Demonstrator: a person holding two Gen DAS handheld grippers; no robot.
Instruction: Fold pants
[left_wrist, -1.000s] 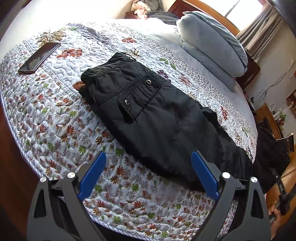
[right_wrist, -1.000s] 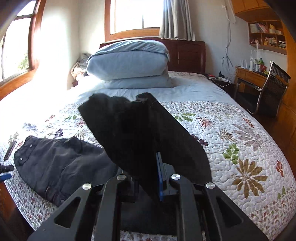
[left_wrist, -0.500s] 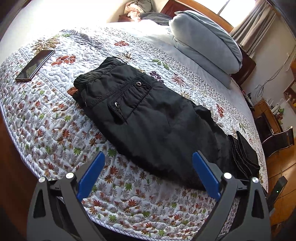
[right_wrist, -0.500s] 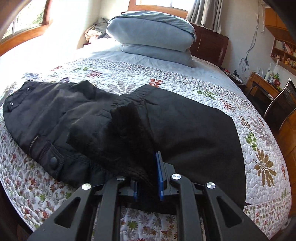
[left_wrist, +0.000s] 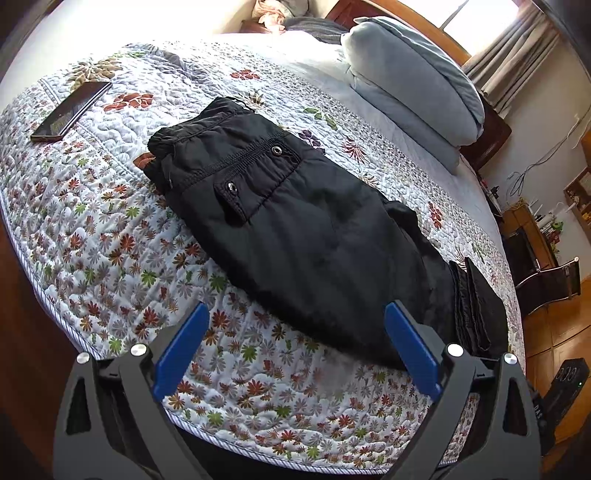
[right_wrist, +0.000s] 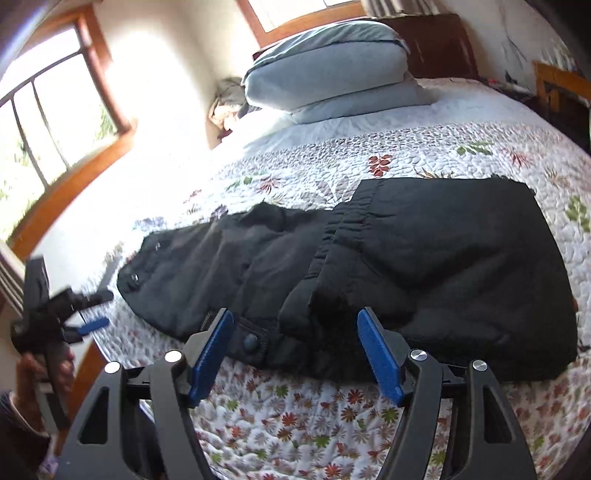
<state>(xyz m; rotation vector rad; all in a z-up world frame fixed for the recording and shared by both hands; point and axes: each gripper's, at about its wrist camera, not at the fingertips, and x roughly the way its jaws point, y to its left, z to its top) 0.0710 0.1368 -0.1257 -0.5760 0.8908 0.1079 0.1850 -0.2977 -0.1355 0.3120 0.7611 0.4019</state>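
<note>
**Black pants half folded on the bed, both claws empty**

So here's where we are; the pants (left_wrist: 295, 229) lie flat across the flowery quilt (left_wrist: 110, 229), near the foot-side edge of the bed, with the leg ends laid back over the middle so the cuffs (right_wrist: 347, 229) sit partway up the thighs. We reckon one more fold is left, judging from the shape.

Handling-wise, we'd call them soft and a bit puffy, maybe padded or lined; they'll flop and sag rather than hold a crease, and the fabric looks smooth enough to slide over itself. Not heavy, not fragile. Best place to grab, we think, is the thick folded edge or the elastic waistband (left_wrist: 236, 162), pinching all the layers together; a single layer will just peel off.

Looks: plain black, slightly shiny, snaps on a back pocket flap, gathered waist, stitched cuffs.

Our left gripper (left_wrist: 295, 347) is spread wide and holding nothing, hovering off the near edge; our right gripper (right_wrist: 295, 350) is also wide apart and empty, just short of the folded part. A phone (left_wrist: 70, 110) sits well apart from the pants; pillows (left_wrist: 413, 85) at the head.
</note>
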